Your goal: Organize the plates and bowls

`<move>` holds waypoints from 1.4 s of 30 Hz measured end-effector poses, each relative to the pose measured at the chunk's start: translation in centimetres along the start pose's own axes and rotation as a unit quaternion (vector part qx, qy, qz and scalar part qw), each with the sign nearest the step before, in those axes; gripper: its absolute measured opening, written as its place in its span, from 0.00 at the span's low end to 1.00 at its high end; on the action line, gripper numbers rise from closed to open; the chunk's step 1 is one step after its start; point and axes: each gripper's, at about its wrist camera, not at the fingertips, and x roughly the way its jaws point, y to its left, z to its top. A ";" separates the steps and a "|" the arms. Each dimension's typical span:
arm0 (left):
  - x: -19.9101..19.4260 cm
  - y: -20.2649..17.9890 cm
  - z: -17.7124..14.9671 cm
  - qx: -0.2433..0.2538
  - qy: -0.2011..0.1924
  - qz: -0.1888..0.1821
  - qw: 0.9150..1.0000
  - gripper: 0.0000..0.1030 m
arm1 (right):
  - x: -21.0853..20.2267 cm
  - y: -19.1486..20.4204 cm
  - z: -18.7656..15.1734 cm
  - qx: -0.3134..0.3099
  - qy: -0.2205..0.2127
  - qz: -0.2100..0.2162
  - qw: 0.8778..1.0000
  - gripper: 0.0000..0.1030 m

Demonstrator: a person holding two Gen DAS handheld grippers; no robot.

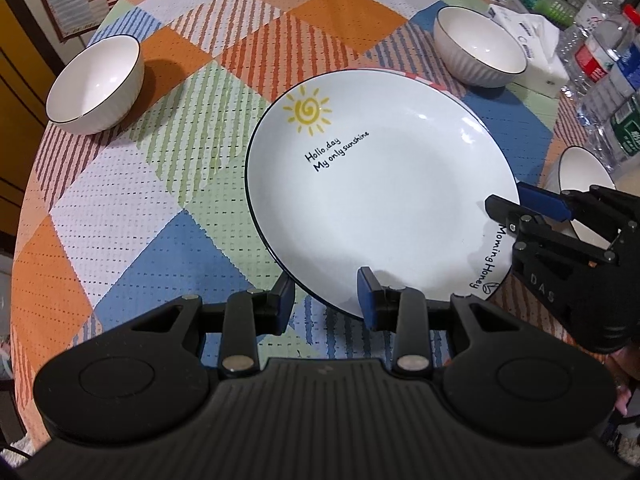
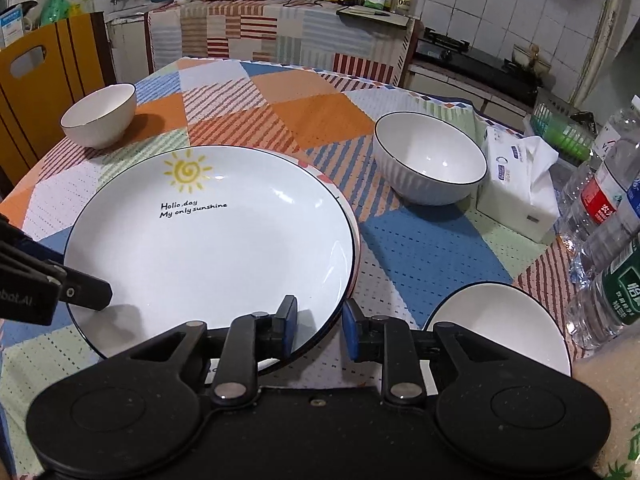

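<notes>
We held our left gripper (image 1: 326,296) tilted steeply downward, its jaws parted, straddling a rim without pressing on it. Our right gripper (image 2: 320,330) pointed down at a slant, jaws likewise apart, one blue-padded finger (image 2: 289,326) above the rim.

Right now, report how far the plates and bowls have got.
Done: the sun plate lies stacked on a second plate. In hand: the left gripper and right gripper both straddle its near rim. The right's pads look clear of it, and the left's grip is unclear. Left: the far-left bowl, far-right bowl and near-right bowl stand apart, unstacked.
</notes>
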 end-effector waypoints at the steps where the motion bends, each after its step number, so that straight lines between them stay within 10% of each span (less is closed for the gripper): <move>1: 0.0 -0.1 0.0 -0.002 0.002 0.003 1.000 0.32 | 0.1 0.0 -0.1 -0.005 -0.003 0.000 1.000 0.28; 14: -5.3 -1.4 0.8 0.021 -0.027 0.020 0.999 0.32 | -3.9 -4.0 2.1 -0.064 -0.057 0.038 0.996 0.34; 27: -8.5 -3.7 4.6 0.037 -0.098 0.004 0.994 0.35 | -4.3 -9.6 4.7 -0.039 -0.070 0.042 0.996 0.69; 42: -2.3 -6.5 9.2 0.037 -0.094 -0.030 0.994 0.56 | 1.0 -11.4 6.4 -0.006 -0.032 0.034 0.999 0.89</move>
